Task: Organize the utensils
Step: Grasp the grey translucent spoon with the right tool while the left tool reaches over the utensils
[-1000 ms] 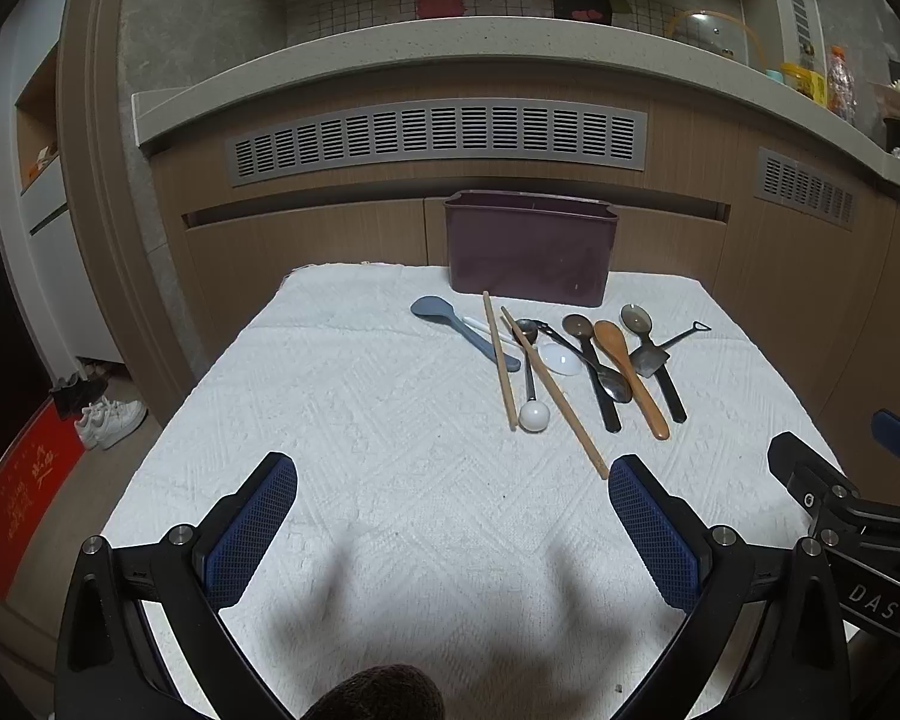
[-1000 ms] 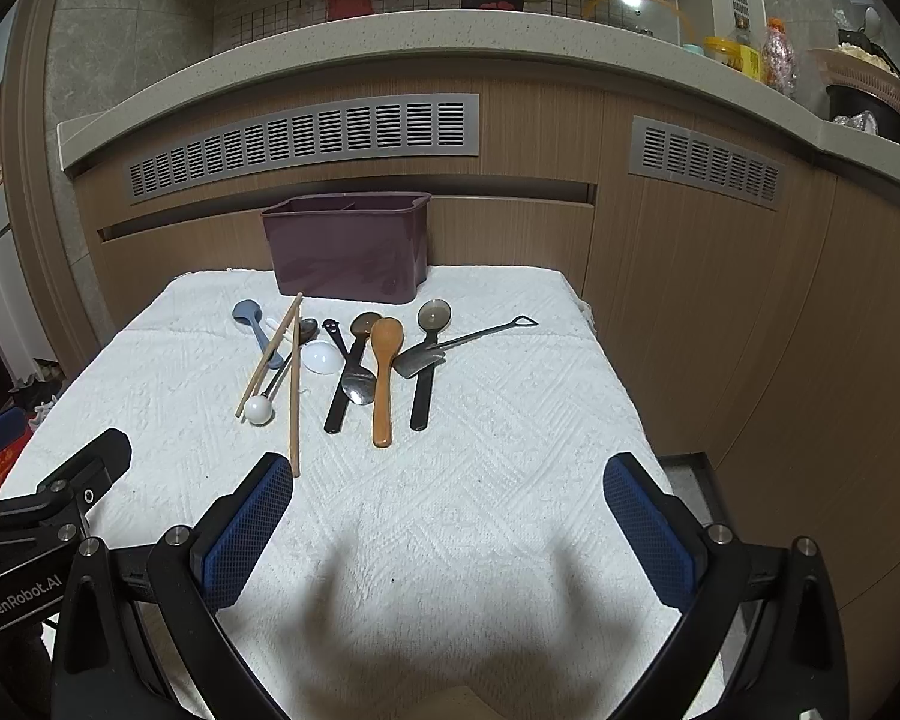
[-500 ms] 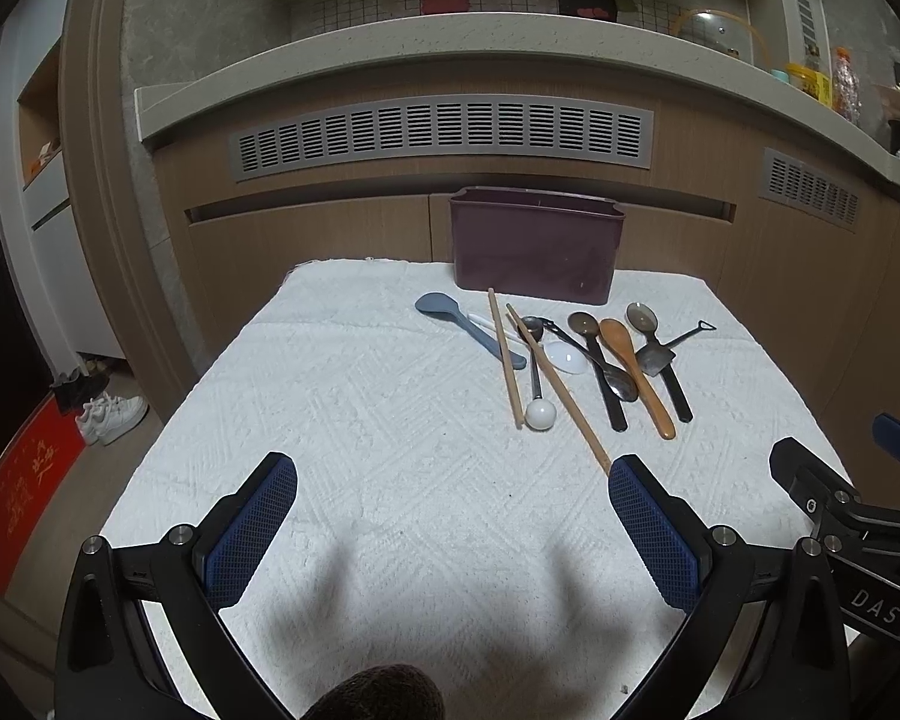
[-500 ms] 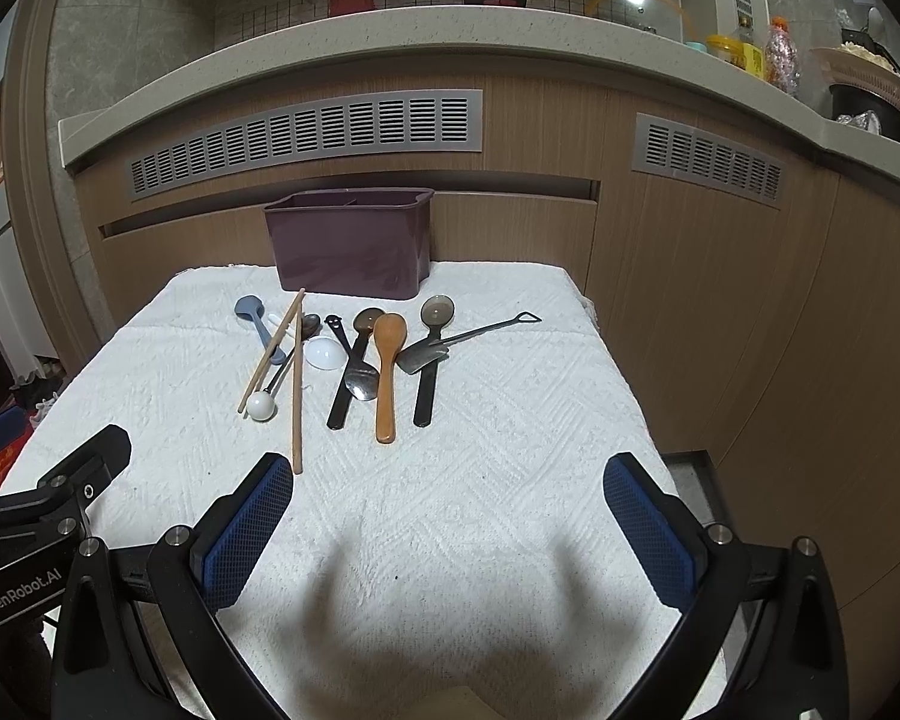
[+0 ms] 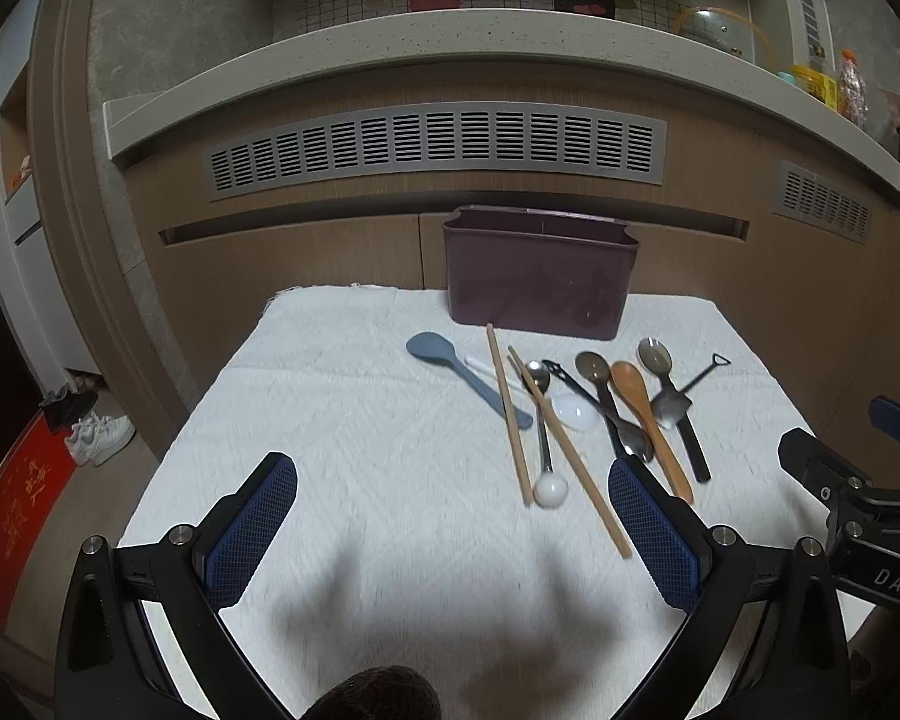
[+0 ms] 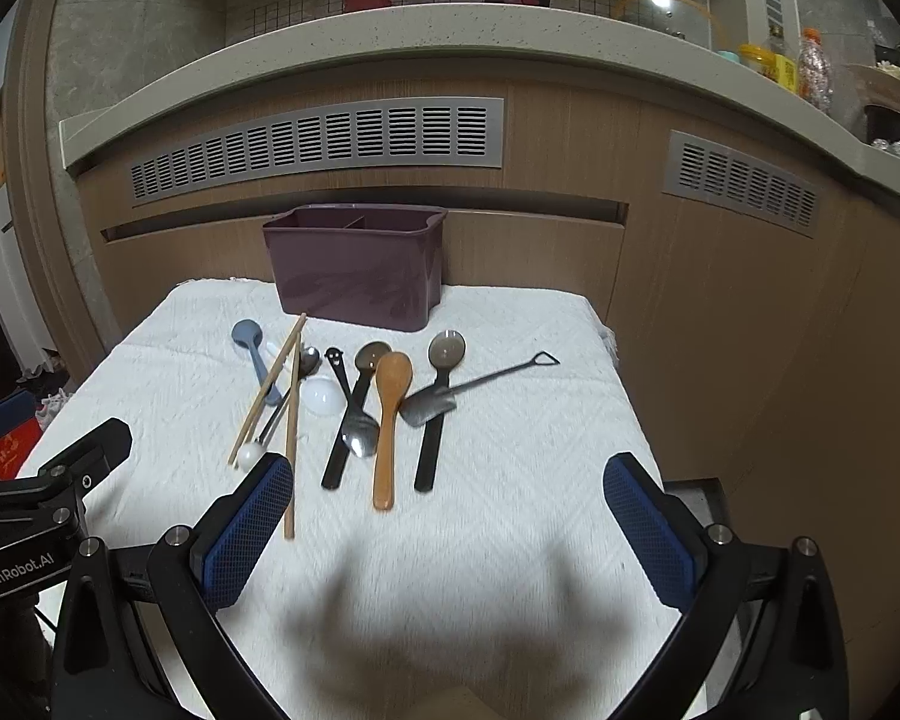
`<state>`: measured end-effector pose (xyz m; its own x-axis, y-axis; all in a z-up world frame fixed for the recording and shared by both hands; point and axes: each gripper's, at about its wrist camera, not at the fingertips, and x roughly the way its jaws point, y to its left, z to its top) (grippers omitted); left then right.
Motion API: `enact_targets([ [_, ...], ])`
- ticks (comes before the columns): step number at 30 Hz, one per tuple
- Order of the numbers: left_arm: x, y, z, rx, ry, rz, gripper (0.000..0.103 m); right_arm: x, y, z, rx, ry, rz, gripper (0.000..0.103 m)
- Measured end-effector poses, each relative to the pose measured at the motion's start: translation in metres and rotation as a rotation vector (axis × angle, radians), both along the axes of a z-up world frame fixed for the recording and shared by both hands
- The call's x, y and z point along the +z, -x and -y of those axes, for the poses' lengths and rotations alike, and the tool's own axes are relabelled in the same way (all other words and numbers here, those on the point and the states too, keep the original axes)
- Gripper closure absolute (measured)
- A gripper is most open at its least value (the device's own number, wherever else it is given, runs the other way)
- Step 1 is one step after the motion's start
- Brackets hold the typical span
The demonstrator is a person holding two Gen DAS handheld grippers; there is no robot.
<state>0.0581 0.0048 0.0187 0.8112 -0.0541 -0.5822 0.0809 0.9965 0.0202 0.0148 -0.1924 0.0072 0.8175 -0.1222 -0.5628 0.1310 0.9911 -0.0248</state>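
Left gripper (image 5: 453, 525): wide open, held nothing, hung over the near part of the white cloth (image 5: 342, 480).
Right gripper (image 6: 450, 525): wide open too, held nothing, near edge of the cloth.
Purple bin (image 6: 360, 267): stood at the far edge of the cloth, by the brown wall.
Utensils: lay in a bunch just in front of the bin.
Blue spoon (image 6: 252, 348): far left.
Chopsticks (image 6: 282, 384): crossed, next to it.
Wooden spoon (image 6: 387, 420): in the middle.
Shovel spoon (image 6: 468, 387): far right, across a black handle.
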Motion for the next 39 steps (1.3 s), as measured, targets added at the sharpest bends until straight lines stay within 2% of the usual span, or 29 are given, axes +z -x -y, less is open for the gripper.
enact_targets([
  [6, -0.002, -0.056, 0.0, -0.03, -0.003, -0.087, 0.0, 0.007, -0.043, 0.006, 0.027, 0.01, -0.026, 0.0],
  [10, -0.002, -0.093, -0.002, -0.051, 0.033, -0.157, 0.0, 0.01, -0.071, 0.01, 0.031, 0.026, -0.032, 0.0],
  [12, 0.0, -0.108, -0.002, -0.066, 0.041, -0.157, 0.0, 0.011, -0.085, 0.011, 0.028, 0.049, -0.035, 0.0],
  [15, -0.001, -0.125, -0.002, -0.076, 0.007, -0.171, 0.0, 0.013, -0.106, 0.017, 0.027, 0.04, -0.064, 0.0],
  [21, -0.031, -0.152, -0.009, -0.097, -0.033, -0.308, 0.0, 0.013, -0.137, 0.029, 0.077, 0.007, -0.117, 0.0],
  [23, -0.035, -0.161, -0.015, -0.101, -0.01, -0.326, 0.0, 0.011, -0.146, 0.028, 0.107, 0.029, -0.136, 0.0],
  [27, -0.035, -0.176, -0.019, -0.156, 0.116, -0.367, 0.0, 0.004, -0.151, 0.025, 0.141, 0.065, -0.133, 0.0],
  [32, -0.04, -0.175, 0.013, -0.26, 0.028, -0.336, 0.001, -0.008, -0.151, 0.044, 0.122, -0.002, -0.128, 0.003],
  [33, -0.041, -0.174, 0.021, -0.285, 0.022, -0.339, 0.002, -0.012, -0.151, 0.048, 0.119, -0.01, -0.139, 0.007],
  [34, -0.043, -0.175, 0.026, -0.3, 0.022, -0.343, 0.008, -0.016, -0.151, 0.052, 0.115, -0.016, -0.154, 0.01],
  [36, -0.047, -0.179, 0.034, -0.299, 0.016, -0.361, 0.032, -0.023, -0.15, 0.06, 0.101, -0.023, -0.181, 0.017],
  [39, -0.052, -0.185, 0.045, -0.294, 0.019, -0.393, 0.037, -0.03, -0.145, 0.072, 0.084, -0.036, -0.197, 0.03],
])
